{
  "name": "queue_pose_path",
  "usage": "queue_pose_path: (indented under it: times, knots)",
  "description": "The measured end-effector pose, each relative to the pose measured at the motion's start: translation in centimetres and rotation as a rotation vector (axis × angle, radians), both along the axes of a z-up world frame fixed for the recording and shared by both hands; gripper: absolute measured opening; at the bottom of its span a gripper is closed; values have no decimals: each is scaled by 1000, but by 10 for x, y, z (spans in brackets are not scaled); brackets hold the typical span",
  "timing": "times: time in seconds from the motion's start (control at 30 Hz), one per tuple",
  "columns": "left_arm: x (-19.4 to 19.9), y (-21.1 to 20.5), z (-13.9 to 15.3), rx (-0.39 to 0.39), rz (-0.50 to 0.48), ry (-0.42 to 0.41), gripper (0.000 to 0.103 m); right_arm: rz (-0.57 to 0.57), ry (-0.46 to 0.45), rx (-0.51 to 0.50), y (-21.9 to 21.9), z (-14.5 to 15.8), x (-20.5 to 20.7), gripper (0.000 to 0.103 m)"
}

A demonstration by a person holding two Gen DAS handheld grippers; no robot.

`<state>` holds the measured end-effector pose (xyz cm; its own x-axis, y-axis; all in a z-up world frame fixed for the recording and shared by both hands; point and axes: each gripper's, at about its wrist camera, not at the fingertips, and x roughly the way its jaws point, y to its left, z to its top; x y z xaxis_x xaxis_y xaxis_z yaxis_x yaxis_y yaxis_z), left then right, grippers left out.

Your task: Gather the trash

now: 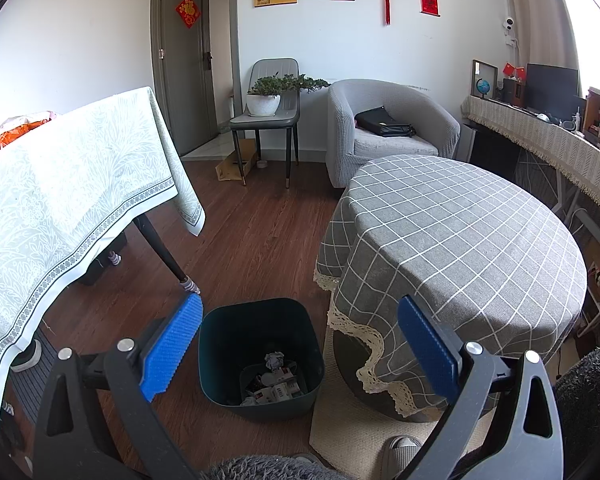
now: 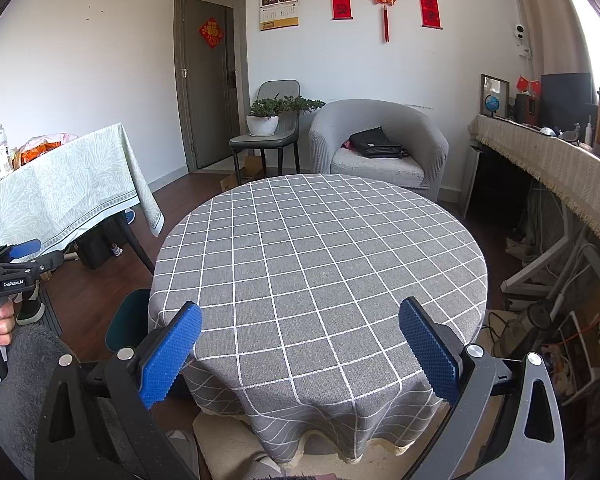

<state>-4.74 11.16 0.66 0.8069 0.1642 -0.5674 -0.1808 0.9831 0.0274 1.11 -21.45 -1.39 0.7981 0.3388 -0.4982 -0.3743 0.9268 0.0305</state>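
The left tool (image 1: 300, 344) is held wide, its blue pads (image 1: 172, 346) well apart and nothing between them; it is aimed down at the dark green bin (image 1: 260, 354) on the wooden floor (image 1: 252, 232). The right tool (image 2: 300, 350) is likewise spread wide and empty, and it is pointed across the round counter (image 2: 320, 264) under its grey checked cloth.

The trash (image 1: 274, 384) is seen only inside the bin: a crumpled grey paper ball on top and a jumble of torn white, red and black wrappers below it, all lying loose on the bin's bottom. The bin stands just beside the counter, near the fringed hem of the cloth (image 1: 364, 344). No loose trash is visible on the counter top in either view, so the collecting is judged to be nearly or fully done.

Several risks can be named from here. The light bin could be knocked or tipped by a low sweep of the left tool, and the wrappers would be spilled. The lace hem could be snagged by a pad and the cloth dragged. Small scraps under the second counter (image 1: 72, 184) or behind the bin could be missed, since those areas are hidden.
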Motion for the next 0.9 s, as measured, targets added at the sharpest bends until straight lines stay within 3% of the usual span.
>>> queue_pose_path:
  times: [0.9]
  knots:
    - [0,-4,1,3,2,5,100,-1,1,1,0,0,0,100]
